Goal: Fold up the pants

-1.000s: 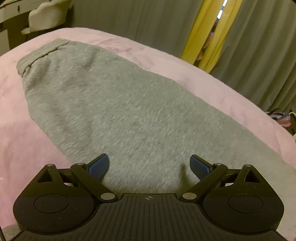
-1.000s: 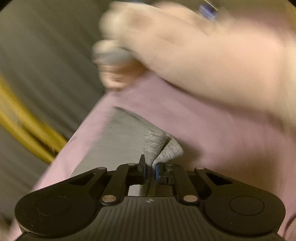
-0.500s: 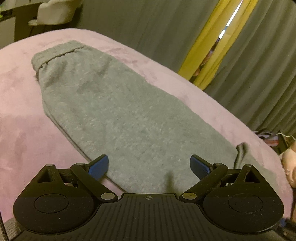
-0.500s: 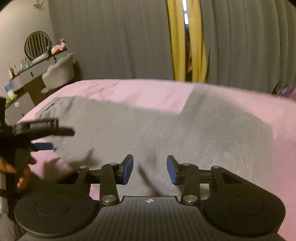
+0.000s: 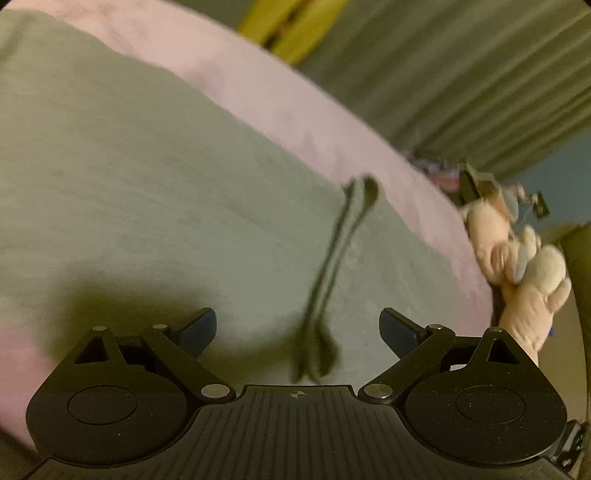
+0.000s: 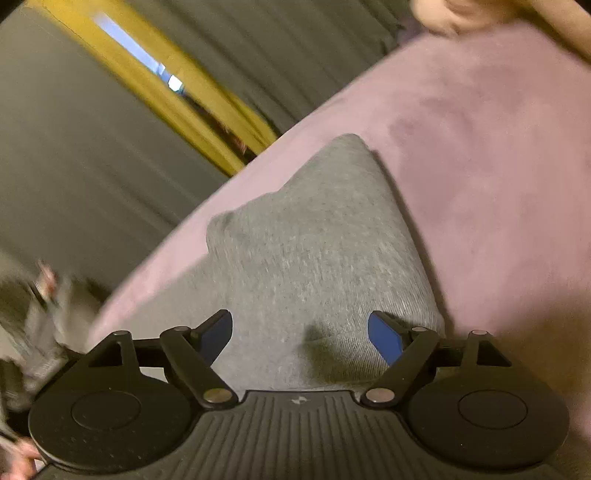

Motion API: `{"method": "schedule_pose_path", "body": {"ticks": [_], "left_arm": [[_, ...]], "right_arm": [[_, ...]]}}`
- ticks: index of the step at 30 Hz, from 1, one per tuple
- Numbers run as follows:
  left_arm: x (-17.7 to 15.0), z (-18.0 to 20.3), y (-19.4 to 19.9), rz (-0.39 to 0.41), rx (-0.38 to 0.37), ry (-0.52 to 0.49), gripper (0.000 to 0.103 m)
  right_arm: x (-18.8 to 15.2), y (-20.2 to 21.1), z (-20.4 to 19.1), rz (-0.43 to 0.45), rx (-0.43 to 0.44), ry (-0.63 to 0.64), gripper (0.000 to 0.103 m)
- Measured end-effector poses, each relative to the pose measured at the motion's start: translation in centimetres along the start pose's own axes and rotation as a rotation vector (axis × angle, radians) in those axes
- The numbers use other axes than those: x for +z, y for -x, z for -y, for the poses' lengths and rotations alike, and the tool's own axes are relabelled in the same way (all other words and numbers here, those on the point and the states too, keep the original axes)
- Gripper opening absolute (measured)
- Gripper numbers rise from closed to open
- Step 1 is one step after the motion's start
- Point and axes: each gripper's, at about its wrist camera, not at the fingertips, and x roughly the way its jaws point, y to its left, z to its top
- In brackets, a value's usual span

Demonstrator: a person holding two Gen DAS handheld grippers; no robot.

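Grey sweatpants (image 5: 155,192) lie flat on a pink bed cover (image 5: 295,110). A dark drawstring (image 5: 328,280) trails across the cloth in the left wrist view. My left gripper (image 5: 297,326) hovers over the pants, open, with nothing between its blue pads. In the right wrist view a corner of the grey pants (image 6: 317,236) lies ahead on the pink cover (image 6: 491,155). My right gripper (image 6: 300,338) is above that cloth, its jaws opening wide and holding nothing. A hand (image 5: 517,266) on the other gripper's handle shows at the right edge of the left wrist view.
Grey curtains (image 6: 74,155) with a yellow curtain strip (image 6: 166,96) hang beyond the bed's far edge. Blurred clutter (image 5: 480,177) sits past the bed's edge in the left wrist view. Part of a hand (image 6: 450,14) shows at the top of the right wrist view.
The right gripper let go of the grey cuff it pinched, opened wide and swung across the bed. The left gripper tipped down and shifted along the pants toward the drawstring.
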Motion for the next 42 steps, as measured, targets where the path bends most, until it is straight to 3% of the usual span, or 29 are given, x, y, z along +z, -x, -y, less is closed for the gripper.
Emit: {"method": "schedule_pose_path", "body": {"ticks": [4,8,11,13,14,15,18,22,24,26,27,29,31,33,35,42], "left_arm": [[0.9,1.5,-3.9,-0.100,-0.043,0.010,0.090],[0.9,1.8,-7.3,-0.194,-0.031,0.023,0.086],[1.2,2.1,-8.0,-0.225,-0.100,0.090,0.064],[1.2,2.7,-8.5,-0.236,-0.080,0.072,0.050],[1.1,3.1,-8.6,-0.237,-0.049,0.033,0.026],[1.0,3.5,-8.6,-0.231,0.001,-0.005,0.017],[0.4,4.3,-6.7,-0.146,-0.025,-0.054,0.015],[-1.1,6.5,-1.6,0.013,-0.067,-0.222,0.015],[-1.8,6.0,0.6,0.053,-0.044,-0.248,0.015],[-2.5,4.9,1.2,0.052,0.046,-0.304,0.017],[-2.9,4.1,0.9,0.035,0.130,-0.345,0.018],[-3.0,2.9,0.4,0.011,0.224,-0.358,0.016],[-2.5,2.0,0.8,0.019,0.207,-0.311,0.029],[-1.5,2.0,1.5,0.062,0.153,-0.256,0.050],[-0.4,2.9,1.1,0.090,0.122,-0.246,0.061],[2.2,4.6,-4.6,0.010,0.185,-0.255,0.063]], "right_arm": [[-0.6,-0.2,1.1,0.016,0.041,-0.039,0.086],[0.0,-0.5,1.1,-0.001,0.074,-0.032,0.090],[0.2,-0.8,1.6,-0.011,0.093,-0.070,0.090],[0.3,-0.9,2.1,-0.010,0.108,-0.093,0.090],[0.4,-0.9,2.3,-0.009,0.113,-0.098,0.090],[0.4,-0.9,2.4,-0.010,0.116,-0.105,0.090],[0.4,-0.8,2.1,-0.011,0.113,-0.097,0.090],[0.0,-0.2,1.0,0.006,0.092,-0.043,0.091],[-0.2,0.0,0.4,0.010,0.092,-0.015,0.092],[-0.3,0.1,-0.2,0.008,0.096,0.019,0.093],[-0.4,0.0,-0.5,0.004,0.090,0.034,0.093],[-0.5,-0.4,-0.9,-0.015,0.080,0.048,0.093],[-0.5,-0.8,-0.9,-0.030,0.064,0.046,0.093],[-0.5,-0.8,-0.8,-0.027,0.061,0.041,0.093],[-0.4,-0.8,-0.6,-0.026,0.063,0.028,0.093],[-0.3,-1.3,-0.2,-0.038,0.051,0.012,0.094]]}}
